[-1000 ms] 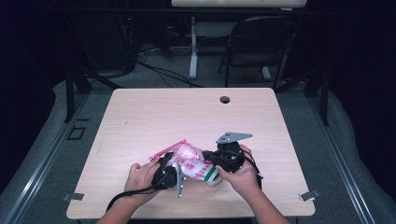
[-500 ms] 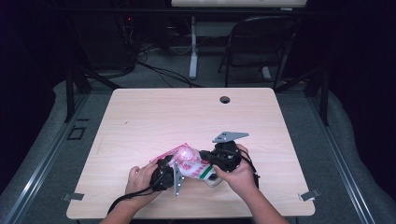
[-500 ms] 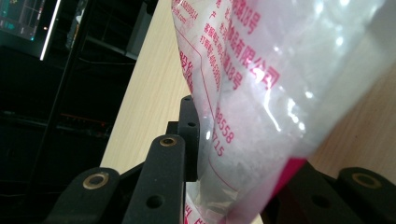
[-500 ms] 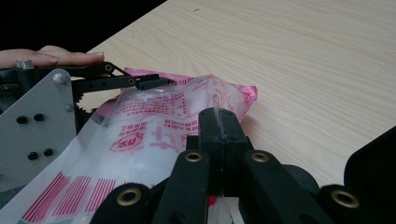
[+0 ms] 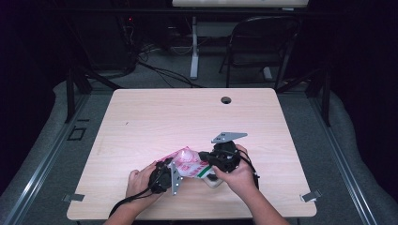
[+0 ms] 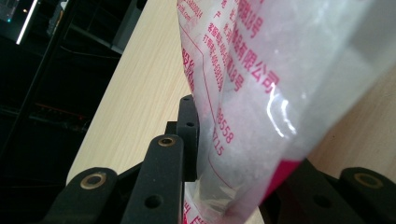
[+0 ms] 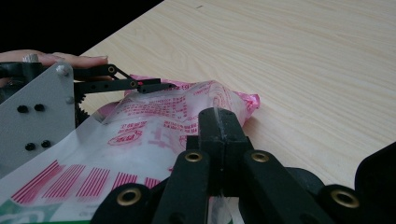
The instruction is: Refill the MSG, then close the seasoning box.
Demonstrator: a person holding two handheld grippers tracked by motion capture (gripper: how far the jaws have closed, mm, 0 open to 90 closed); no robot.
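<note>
The clear plastic bag with pink print (image 5: 190, 164) lies near the front edge of the light wooden tabletop (image 5: 187, 117), between both grippers. The left gripper (image 5: 170, 171) clamps its left end; the right gripper (image 5: 202, 159), jaws fully closed, pinches its right end.

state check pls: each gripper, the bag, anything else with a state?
left gripper: shut on the plastic bag, film between its jaws.
right gripper: shut on the plastic bag, pinching the film.
plastic bag: printed pink and white, crumpled, held between both grippers just above the table.
chair: upright behind the table, nobody in it.
</note>
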